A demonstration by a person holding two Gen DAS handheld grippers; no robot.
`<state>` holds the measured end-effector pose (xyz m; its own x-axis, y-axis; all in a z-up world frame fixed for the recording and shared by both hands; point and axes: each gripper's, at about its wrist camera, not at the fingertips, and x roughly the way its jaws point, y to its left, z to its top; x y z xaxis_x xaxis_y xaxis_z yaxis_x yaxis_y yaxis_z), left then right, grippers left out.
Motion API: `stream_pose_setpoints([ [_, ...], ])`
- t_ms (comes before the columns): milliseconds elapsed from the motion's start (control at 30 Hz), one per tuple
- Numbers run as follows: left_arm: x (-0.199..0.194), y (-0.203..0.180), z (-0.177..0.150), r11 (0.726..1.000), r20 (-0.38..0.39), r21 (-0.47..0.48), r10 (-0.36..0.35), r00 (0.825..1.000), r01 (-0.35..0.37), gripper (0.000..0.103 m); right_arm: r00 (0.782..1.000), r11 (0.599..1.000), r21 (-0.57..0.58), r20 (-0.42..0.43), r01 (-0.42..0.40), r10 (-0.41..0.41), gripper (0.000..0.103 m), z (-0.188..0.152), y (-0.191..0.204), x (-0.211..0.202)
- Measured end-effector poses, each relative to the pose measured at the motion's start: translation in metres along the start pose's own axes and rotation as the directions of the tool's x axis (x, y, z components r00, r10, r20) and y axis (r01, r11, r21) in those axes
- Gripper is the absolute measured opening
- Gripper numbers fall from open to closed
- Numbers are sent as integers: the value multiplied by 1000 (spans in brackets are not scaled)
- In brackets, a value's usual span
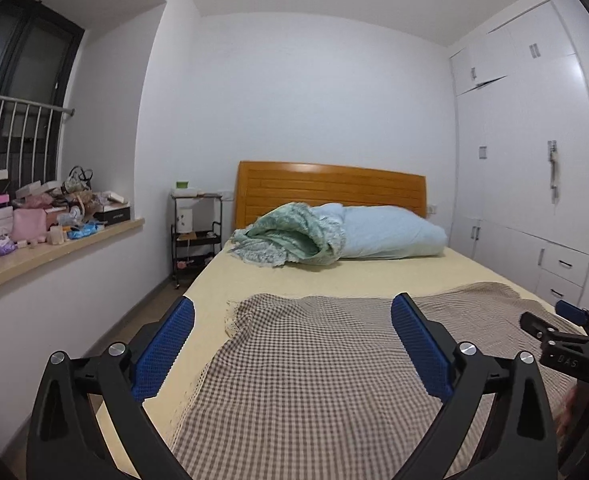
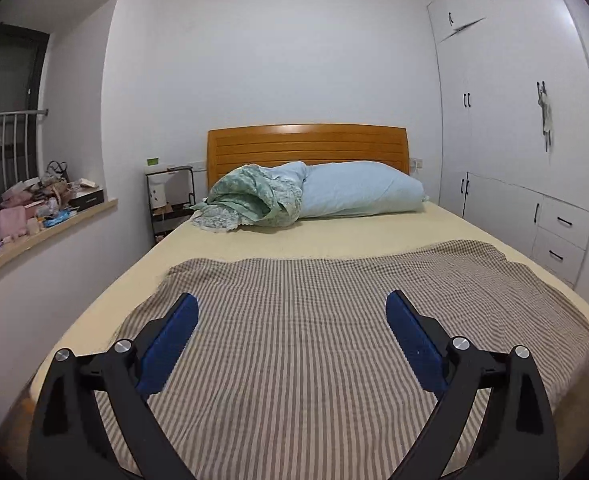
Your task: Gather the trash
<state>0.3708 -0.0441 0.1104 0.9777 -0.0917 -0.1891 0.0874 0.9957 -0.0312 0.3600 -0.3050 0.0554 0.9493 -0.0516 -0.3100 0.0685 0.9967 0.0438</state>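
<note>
Left wrist view: I had the left gripper (image 1: 292, 316) over the foot of the bed (image 1: 374, 276), jaws spread wide, nothing between them. Right gripper (image 2: 292, 312) was the same in its own view, wide apart and empty; its tip also poked in at the right edge of the left view.

Checked blanket (image 1: 314, 360) covered the near half of the mattress; its left hem stopped short of the mattress edge, leaving a bare yellow strip. A narrow floor lane (image 1: 134, 316) ran between the bed's left side and the wall under the windowsill (image 1: 54, 248). On the right, the wardrobe (image 2: 514, 140) stood close to the bed, gap tight. Rolled green quilt (image 2: 250, 196) and blue pillow (image 2: 362, 192) lay against the headboard (image 2: 306, 144), well clear of both grippers.

Trash: I couldn't pick out any on the bed. The only loose clutter (image 1: 46, 212) was boxes, bags and wrappers piled on the windowsill, too small to sort. Small shelf cart (image 1: 196, 236) by the headboard was partly hidden by the bed. Floor beyond the bed's right edge was cut off.
</note>
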Motion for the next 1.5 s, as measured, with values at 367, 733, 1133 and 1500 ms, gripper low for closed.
stream_pose_setpoints([
  [367, -182, -5, -13, 999, -41, -21, -38, 998, 37, 96, 993, 995, 90, -110, 40, -30, 91, -40, 3, -135],
  [733, -323, -16, -66, 998, 70, 57, -2, 998, -2, 96, 995, 994, -47, -8, 100, -100, 91, -93, 29, -246],
  [1133, -396, -15, -127, 999, 24, 34, -22, 999, 21, 96, 981, 984, -13, 81, 177, -175, 91, -140, 43, -330],
  [1500, -408, -15, -132, 1000, 46, 28, 12, 999, -13, 96, 991, 991, -18, 28, 132, -131, 91, -177, 41, -343],
])
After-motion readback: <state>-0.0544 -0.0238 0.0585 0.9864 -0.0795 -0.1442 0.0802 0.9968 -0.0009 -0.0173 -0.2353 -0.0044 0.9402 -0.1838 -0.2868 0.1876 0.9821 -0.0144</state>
